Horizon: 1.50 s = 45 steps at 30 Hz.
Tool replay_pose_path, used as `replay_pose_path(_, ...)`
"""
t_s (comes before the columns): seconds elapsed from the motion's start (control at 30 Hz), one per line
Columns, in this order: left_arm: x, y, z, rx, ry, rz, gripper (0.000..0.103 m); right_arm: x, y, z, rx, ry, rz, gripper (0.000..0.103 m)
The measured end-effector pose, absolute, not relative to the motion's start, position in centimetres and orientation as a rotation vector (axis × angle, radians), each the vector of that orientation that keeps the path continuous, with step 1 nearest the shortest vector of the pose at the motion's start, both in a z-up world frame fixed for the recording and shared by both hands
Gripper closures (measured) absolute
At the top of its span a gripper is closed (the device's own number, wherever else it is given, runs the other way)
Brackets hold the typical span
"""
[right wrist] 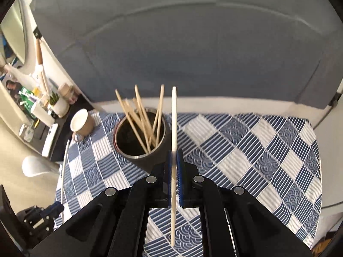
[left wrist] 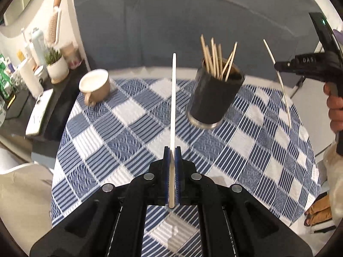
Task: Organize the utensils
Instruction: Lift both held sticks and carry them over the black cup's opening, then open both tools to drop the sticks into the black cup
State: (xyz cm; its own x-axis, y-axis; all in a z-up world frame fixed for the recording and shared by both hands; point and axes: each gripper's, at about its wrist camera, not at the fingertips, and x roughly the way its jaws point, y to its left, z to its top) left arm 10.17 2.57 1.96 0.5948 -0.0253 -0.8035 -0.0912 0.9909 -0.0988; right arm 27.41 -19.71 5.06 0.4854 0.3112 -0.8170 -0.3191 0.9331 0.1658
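White chopstick [left wrist: 173, 107] fills the left wrist view's centre, clamped between the left gripper [left wrist: 172, 152] jaws above the checked tabletop [left wrist: 103, 150]; the dark holder [left wrist: 214, 98] of wooden sticks stands right of centre. In the right wrist view, the right gripper [right wrist: 175, 156] jaws clamp another chopstick [right wrist: 174, 128] just right of the holder [right wrist: 139, 141], probably ready to drop in.

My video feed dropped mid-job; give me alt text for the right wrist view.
The right gripper, jaws shut, holds a thin white chopstick above a blue-and-white checked tablecloth. Just left of it stands a dark cylindrical metal holder of wooden chopsticks, with a tan ceramic mug further left. The left gripper shows at the lower left edge with another white chopstick.
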Motion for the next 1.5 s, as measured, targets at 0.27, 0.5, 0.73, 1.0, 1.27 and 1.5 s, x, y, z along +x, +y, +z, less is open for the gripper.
replay_pose_path(0.27,14.2,1.9,6.4,-0.153,0.787,-0.076,0.098,27.1,-20.9,9.2,0.064,0.782,0.495,0.099)
replay_pose_path(0.5,16.8,1.1,9.6,-0.15,0.641,-0.217,0.098,25.9,-19.5,11.7,0.025,0.597,0.537,0.098)
replay_pose_path(0.73,20.5,1.7,10.5,-0.253,0.527,-0.354,0.098,26.5,-18.2,12.8,0.019,0.509,0.59,0.098)
replay_pose_path(1.0,23.9,3.0,8.7,-0.37,0.407,-0.46,0.098,28.7,-18.6,12.2,0.121,0.445,0.647,0.098)
replay_pose_path(1.27,26.3,3.2,3.8,-0.459,0.364,-0.544,0.099,30.5,-17.5,7.4,0.146,0.414,0.69,0.098)
replay_pose_path(1.5,27.1,2.8,-0.3,-0.456,0.442,-0.547,0.099,32.4,-17.7,2.6,0.207,0.462,0.682,0.098)
